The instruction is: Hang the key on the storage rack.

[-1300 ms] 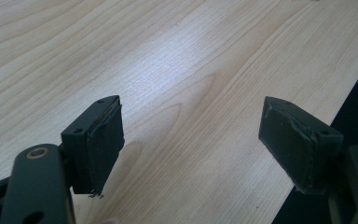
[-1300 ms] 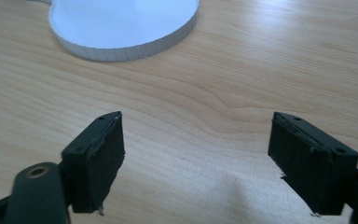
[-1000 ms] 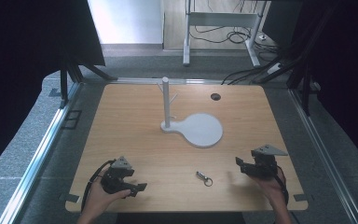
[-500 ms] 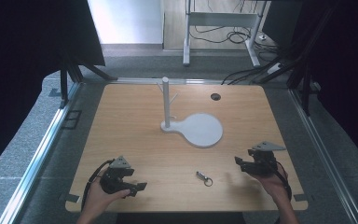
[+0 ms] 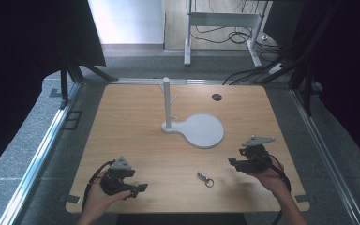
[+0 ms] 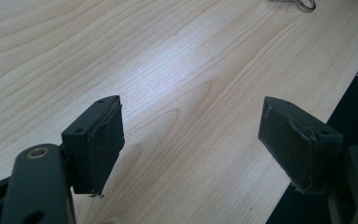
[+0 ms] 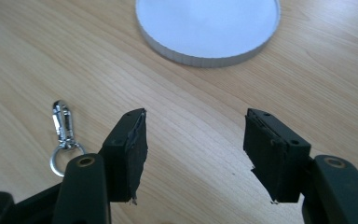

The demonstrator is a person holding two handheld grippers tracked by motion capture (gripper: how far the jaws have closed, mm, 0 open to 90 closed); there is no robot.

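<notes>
Keyring (image 7: 63,135) beside right claw (image 7: 193,151) jaws; stand's post (image 5: 166,102) in high view.

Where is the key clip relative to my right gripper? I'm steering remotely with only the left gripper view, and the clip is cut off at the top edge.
Observer: In the high view the key clip lies on the table between the two grippers, nearer the right gripper.
Operator: Is the right one ready to grab?
Observer: Its jaws stand apart and empty in the right gripper view, the clip just outside one of them.
Operator: Anything else near it?
Observer: A white stand, its round base beyond the jaws and its post upright at the far side.
</notes>
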